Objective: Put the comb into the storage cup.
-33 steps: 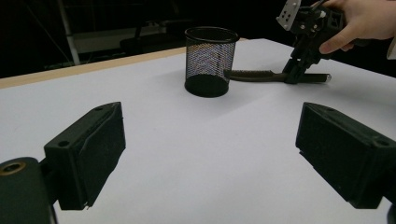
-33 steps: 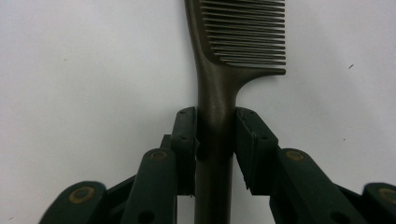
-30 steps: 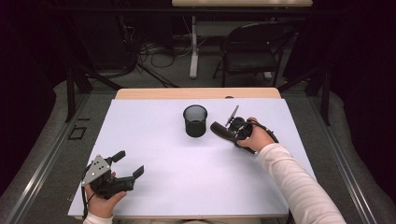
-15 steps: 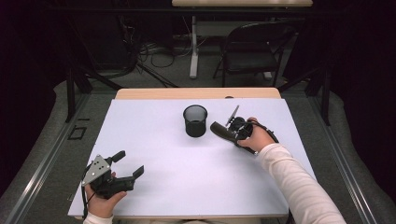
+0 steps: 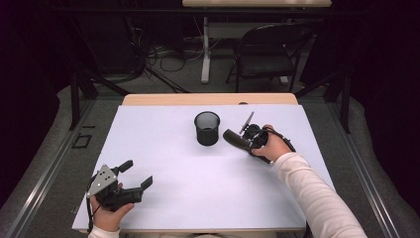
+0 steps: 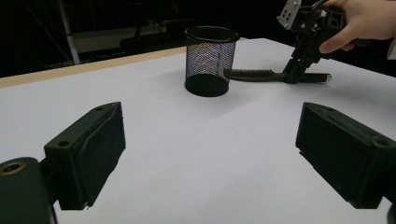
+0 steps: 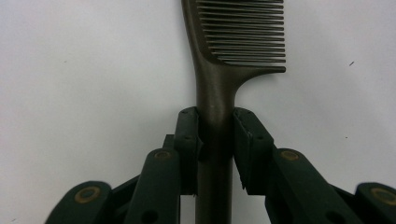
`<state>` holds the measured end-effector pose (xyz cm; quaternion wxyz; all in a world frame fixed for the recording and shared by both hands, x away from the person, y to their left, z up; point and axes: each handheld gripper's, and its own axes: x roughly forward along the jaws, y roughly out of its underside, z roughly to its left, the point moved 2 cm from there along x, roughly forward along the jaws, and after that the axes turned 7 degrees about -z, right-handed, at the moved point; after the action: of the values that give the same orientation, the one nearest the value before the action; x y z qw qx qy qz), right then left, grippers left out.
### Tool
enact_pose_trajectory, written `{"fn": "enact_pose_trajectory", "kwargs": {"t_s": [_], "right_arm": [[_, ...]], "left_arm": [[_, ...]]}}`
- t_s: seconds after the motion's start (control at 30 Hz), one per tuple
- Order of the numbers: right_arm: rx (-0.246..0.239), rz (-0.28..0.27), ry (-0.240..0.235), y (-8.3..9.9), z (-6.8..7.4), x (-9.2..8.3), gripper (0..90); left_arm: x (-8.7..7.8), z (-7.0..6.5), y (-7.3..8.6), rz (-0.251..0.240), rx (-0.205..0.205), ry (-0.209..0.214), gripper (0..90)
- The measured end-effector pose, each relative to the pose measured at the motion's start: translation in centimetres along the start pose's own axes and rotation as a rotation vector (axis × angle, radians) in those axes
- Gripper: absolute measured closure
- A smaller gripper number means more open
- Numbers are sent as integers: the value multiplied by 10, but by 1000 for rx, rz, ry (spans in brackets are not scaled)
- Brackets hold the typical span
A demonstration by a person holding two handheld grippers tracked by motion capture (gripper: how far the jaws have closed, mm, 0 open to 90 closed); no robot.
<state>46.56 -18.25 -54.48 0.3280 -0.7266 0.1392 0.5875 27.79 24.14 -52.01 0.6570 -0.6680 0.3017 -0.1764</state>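
two grippers are over the white table (image 5: 163, 148). the right gripper (image 7: 214, 140) has its jaws closed narrow on the handle of a dark comb (image 7: 233, 51), pads pressing it from both sides, and the comb lies flat on the table just beside the black mesh cup (image 5: 206, 128), teeth end toward the cup. the left gripper (image 5: 137, 176) rests near the table's front left corner, well apart from both, its jaws standing wide with nothing between them.
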Motion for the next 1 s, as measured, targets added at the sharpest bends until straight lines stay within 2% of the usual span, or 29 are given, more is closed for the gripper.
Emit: {"fn": "enact_pose_trajectory", "kwargs": {"t_s": [0.8, 0.83, 1.0], "right_arm": [[21, -19, 3, 2, 0, -3, 728], [30, -39, 2, 2, 0, -2, 728], [32, -42, 8, 2, 0, -5, 728]], "left_arm": [[0, 0, 0, 1, 0, -1, 82], [0, 0, 0, 1, 0, 0, 82], [0, 0, 0, 0, 0, -1, 82]]}}
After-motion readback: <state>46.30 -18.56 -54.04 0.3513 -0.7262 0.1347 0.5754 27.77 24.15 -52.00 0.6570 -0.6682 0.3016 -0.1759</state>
